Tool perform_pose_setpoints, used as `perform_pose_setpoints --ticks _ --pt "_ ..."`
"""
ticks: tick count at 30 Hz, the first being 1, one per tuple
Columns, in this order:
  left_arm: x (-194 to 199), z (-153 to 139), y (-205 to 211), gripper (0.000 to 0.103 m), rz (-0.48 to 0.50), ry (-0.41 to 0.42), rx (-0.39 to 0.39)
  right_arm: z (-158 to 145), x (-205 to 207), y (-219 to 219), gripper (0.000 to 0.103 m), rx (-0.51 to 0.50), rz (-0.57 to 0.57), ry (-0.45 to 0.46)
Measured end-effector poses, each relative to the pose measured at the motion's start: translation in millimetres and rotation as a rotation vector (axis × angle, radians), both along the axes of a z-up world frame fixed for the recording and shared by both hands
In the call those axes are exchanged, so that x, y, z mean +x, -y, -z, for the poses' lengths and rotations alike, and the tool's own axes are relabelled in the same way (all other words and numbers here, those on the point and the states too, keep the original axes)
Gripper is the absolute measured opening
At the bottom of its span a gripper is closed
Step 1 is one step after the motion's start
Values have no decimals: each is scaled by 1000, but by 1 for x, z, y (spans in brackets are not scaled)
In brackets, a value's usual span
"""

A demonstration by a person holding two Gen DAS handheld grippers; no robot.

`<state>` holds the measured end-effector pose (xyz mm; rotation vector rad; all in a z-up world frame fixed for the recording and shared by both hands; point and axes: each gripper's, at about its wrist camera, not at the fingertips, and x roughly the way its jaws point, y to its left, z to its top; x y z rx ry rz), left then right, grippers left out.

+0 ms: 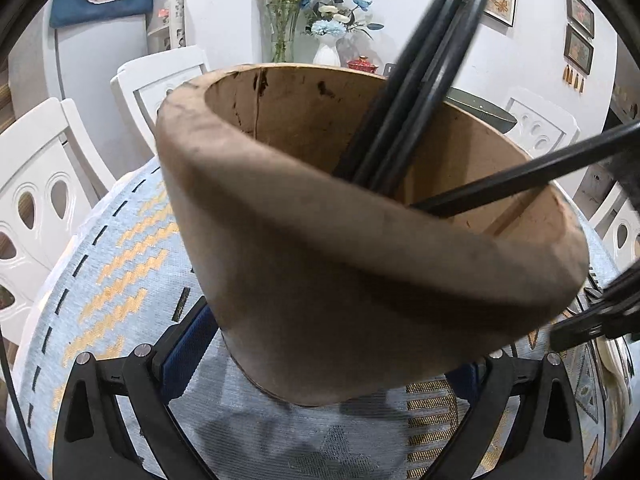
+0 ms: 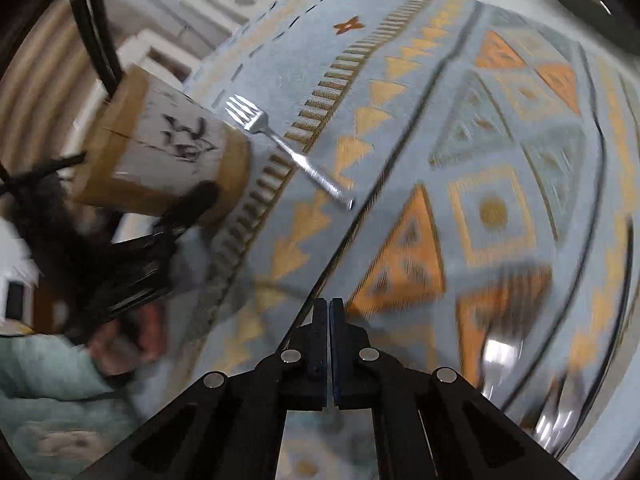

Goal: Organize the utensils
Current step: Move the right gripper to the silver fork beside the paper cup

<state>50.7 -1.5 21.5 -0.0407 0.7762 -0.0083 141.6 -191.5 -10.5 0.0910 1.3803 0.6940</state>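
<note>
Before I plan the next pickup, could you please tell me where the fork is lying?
In the right wrist view, the fork lies flat on the patterned tablecloth, upper left of centre, its tines beside the base of the wooden utensil holder.

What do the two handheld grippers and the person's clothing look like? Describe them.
The right gripper has matte black plastic linkage arms with round silver pins at the joints, and flat dark-blue pads line its jaws. The left gripper is built the same way: black arms, silver pins, blue textured pads. A thin black cable runs along the left edge of its view. The person wears a pale mint-green sleeve.
</note>
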Motion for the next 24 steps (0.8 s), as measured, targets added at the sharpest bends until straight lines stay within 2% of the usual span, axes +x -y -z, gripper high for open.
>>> perform_pose_setpoints --ticks 3,6,8,10,11,13,14,15,16,18,19,20,21,24 --pt "2 0 -5 100 -9 -2 -18 -27 -5 28 1 160 120 -8" --pt "3 1 -9 100 -15 -12 -22 -68 -2 54 2 332 241 66" --pt "4 1 -10 100 -14 -11 -27 -100 0 63 2 427 271 127" --pt "7 0 -12 100 -14 -10 -26 -126 -2 60 4 465 266 193" --pt "7 -1 -14 100 -14 -8 -28 -141 -5 62 10 450 254 245" --pt "7 -1 -18 100 -19 -4 -39 -151 -9 59 46 382 223 308" --pt "6 -2 -18 100 -22 -4 -43 -151 -12 63 75 328 213 333" --pt "5 -2 -18 100 -24 -4 -48 -146 -15 66 78 261 199 347" --pt "6 -2 -21 100 -28 -4 -55 -136 -17 66 76 203 152 326" --pt "5 1 -21 100 -28 -6 -66 -108 -22 63 52 53 57 263" --pt "5 1 -22 100 -27 -7 -69 -88 -22 54 51 -47 12 234" --pt "5 1 -20 100 -27 -7 -69 -68 -21 41 46 -128 -39 215" --pt "6 1 -19 100 -27 -7 -69 -55 -26 40 38 -165 -85 207" --pt "6 1 -20 100 -27 -9 -73 -24 -15 13 37 -175 -162 189"
